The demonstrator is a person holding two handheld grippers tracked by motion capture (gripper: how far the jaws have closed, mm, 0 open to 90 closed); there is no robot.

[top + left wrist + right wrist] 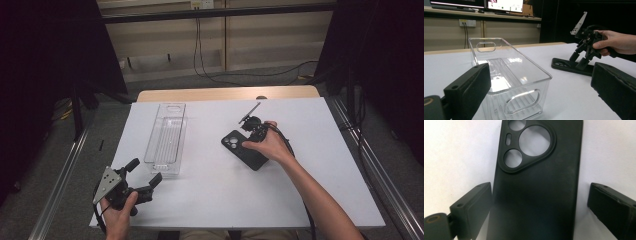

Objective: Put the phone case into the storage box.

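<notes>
Left claw (144,174) jaws spread, resting low; right claw (250,131) jaws spread, tilted down.

A white table (215,200) with a light wooden strip (227,93) along its far edge stands on a grey floor (115,125). Beyond the far edge, a beige panelled wall (260,45) carries a power socket (202,4); black cables (200,60) hang from it and trail across the floor. Dark curtains (45,65) close off both sides. Metal rails (60,175) run alongside the left and right edges. Monitors (504,5) sit on a shelf (481,15) above the wall panels.
</notes>
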